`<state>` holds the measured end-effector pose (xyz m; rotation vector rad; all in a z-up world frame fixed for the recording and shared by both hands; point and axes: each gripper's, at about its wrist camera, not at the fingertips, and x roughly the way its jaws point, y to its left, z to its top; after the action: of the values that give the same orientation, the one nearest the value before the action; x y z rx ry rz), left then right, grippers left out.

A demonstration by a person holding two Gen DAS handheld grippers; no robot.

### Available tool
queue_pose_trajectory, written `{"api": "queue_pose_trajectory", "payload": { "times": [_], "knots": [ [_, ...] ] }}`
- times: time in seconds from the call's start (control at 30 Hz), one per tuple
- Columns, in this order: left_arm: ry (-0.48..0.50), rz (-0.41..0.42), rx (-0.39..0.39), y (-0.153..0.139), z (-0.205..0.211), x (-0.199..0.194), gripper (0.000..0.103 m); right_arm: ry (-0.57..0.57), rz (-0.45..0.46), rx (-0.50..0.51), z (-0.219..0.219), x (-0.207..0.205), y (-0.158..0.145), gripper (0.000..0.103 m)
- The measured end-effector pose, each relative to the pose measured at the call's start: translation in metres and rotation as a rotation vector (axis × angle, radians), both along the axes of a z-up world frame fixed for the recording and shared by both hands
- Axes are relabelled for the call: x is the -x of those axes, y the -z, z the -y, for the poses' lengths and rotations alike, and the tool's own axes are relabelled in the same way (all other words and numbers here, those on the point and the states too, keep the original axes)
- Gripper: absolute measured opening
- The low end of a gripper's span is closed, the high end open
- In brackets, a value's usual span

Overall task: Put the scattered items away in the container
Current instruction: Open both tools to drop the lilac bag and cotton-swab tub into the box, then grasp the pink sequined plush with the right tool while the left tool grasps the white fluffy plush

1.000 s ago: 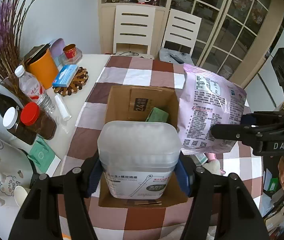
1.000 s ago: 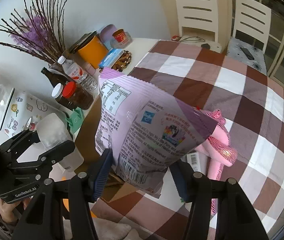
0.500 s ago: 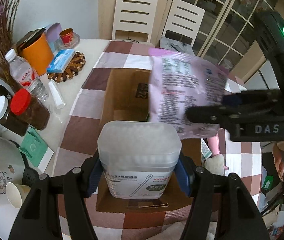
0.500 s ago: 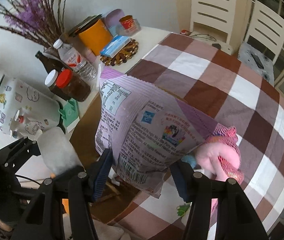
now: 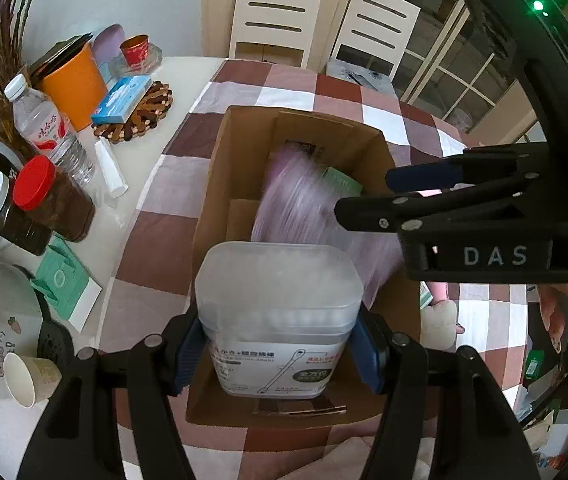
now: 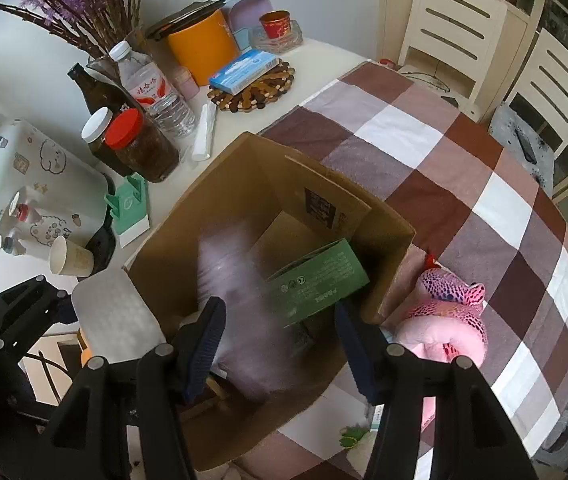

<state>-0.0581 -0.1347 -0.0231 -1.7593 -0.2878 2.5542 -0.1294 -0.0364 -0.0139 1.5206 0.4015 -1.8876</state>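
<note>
Now the right gripper (image 6: pixel 280 340) is hovering with its fingers spread over the cardboard box (image 6: pixel 387 220), where a blurred purple bag (image 6: pixel 244 300) is lying beside a green carton (image 6: pixel 315 280). Meanwhile the left gripper (image 5: pixel 280 344) is pinching a cotton-swab tub (image 5: pixel 280 304) above the box's near end.

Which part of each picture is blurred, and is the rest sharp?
Left wrist view: only the purple snack bag in the brown cardboard box is streaked; the translucent plastic tub stays sharp. Right wrist view: the same bag smears, the green carton reads clearly.
</note>
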Motion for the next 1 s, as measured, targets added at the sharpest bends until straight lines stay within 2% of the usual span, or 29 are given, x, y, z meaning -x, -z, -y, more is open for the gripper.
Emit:
{"api": "queue_pose_trajectory", "payload": {
  "times": [0.13,0.3,0.5,0.6,0.77,1.0],
  "knots": [
    [-0.02,0.012,-0.014,-0.001,0.004,-0.002,0.067,0.008,-0.033,0.006,-0.004,-0.002,-0.01,0.064],
    [-0.029,-0.022,0.011,-0.016,0.003,-0.007,0.084,0.043,-0.069,0.038,-0.02,-0.004,-0.028,0.066],
    [-0.033,-0.023,0.046,-0.027,-0.002,-0.009,0.094,0.118,-0.074,0.061,-0.052,-0.004,-0.038,0.066],
    [-0.028,-0.006,0.044,-0.025,-0.006,-0.009,0.094,0.162,-0.068,0.078,-0.072,-0.005,-0.041,0.066],
    [-0.015,-0.039,0.039,-0.033,-0.018,-0.015,0.094,0.238,-0.078,0.08,-0.113,-0.008,-0.044,0.066],
    [0.098,-0.081,-0.016,-0.04,-0.075,-0.017,0.094,0.392,-0.037,0.032,-0.197,-0.014,-0.022,0.067]
  ]
}}
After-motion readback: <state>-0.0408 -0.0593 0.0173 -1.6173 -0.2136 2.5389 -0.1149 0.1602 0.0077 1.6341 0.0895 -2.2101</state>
